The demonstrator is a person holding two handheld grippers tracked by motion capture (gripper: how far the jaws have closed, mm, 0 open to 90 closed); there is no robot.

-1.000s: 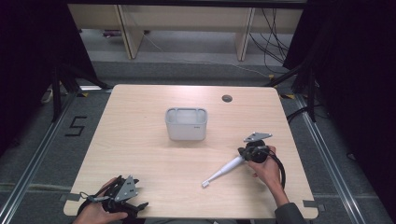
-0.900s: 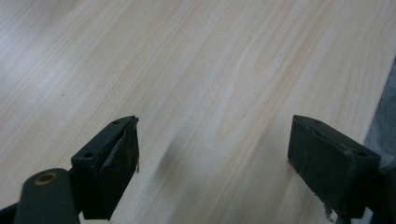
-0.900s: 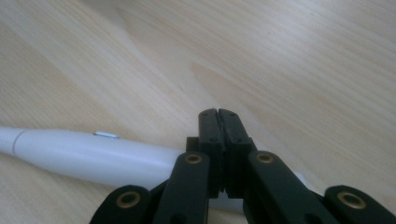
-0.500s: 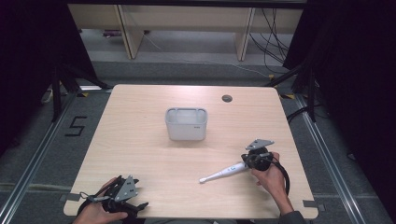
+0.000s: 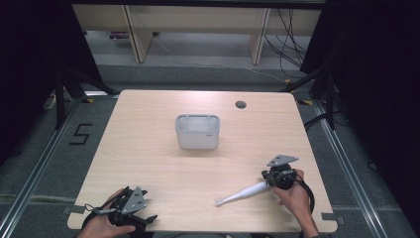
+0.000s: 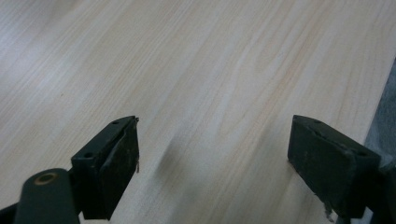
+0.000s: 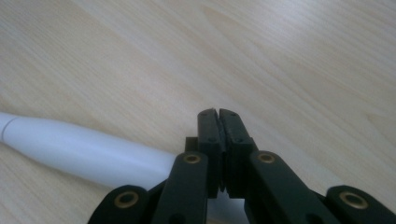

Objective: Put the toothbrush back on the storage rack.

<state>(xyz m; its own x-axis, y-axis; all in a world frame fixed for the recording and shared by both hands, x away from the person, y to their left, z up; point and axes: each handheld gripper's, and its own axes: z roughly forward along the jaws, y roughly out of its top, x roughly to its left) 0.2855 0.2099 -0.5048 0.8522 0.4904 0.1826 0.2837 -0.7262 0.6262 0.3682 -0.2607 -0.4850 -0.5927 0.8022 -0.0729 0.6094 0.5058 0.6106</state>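
White toothbrush [image 5: 243, 194] pinched in right hand-held gripper [image 5: 275, 179]; left hand-held gripper [image 6: 219, 163] spread; floor marking "5" [image 5: 80, 134].

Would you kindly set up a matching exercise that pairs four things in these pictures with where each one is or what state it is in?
Things:
1. grey box
2. white electric toothbrush
3. left claw
4. right claw

Places or states:
A. jaws pressed together, beside the white handle
B. jaws wide apart over bare wood
C. standing at the middle of the table
D. lying flat near the table's front edge, by the person's right hand

Pairs: 1-C, 2-D, 3-B, 4-A
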